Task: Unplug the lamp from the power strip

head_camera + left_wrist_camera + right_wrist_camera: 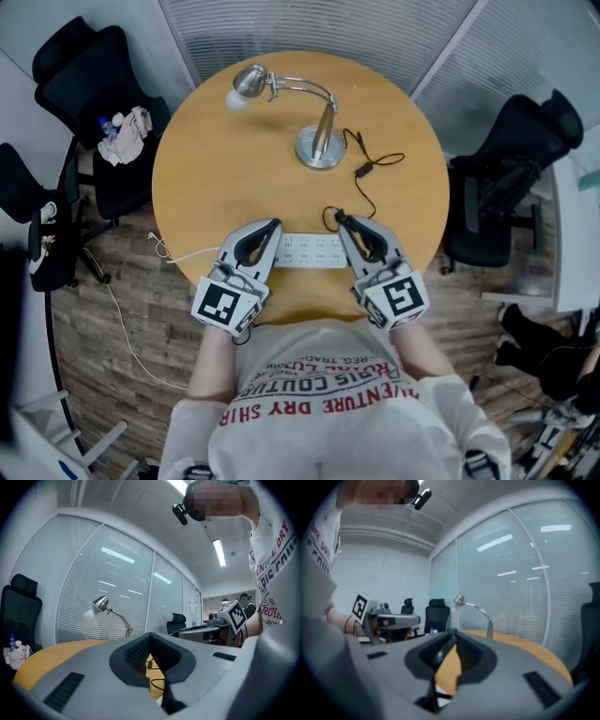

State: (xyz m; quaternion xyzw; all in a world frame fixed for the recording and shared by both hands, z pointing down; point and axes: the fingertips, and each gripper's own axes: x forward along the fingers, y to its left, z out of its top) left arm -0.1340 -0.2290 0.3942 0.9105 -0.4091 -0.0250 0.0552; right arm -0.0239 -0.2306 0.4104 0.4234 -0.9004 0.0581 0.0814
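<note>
as seen from the head view, a round wooden counter (pixel 197 187) with a silver lamp (pixel 320 141) upright toward its far side, shade bent over to the left. from the lamp's base, a black cord (pixel 362 171): loops over the bare wood to the right, then bends back toward the near edge. near that edge, a white power strip (pixel 309 250), flat and crosswise, with a white cable (pixel 183 255) off its left end, over the counter's rim and down to the floor (pixel 122 309).

left gripper (pixel 273 226): lies over the strip's left end, tips just past the strip's far edge. in its own view, jaws drawn together but for a thin slit, nothing between them, only counter and a bit of cord beyond.

right gripper (pixel 339 218): covers the strip's right end, tips right at the cord's near end. in its own view, jaws a little apart, a wedge of counter between them, and at the very tips a small dark piece, the plug (pixel 449 631), pinched there. whether seated in a socket or free of the strip: cannot tell, with that end of the strip hidden under the gripper.

beside the counter, a black office chair (pixel 94 84) at the left with a crumpled cloth (pixel 127 139) on its seat, and a second chair (pixel 511 178) at the right. beyond the counter, glass walls (pixel 309 28) with blinds.
</note>
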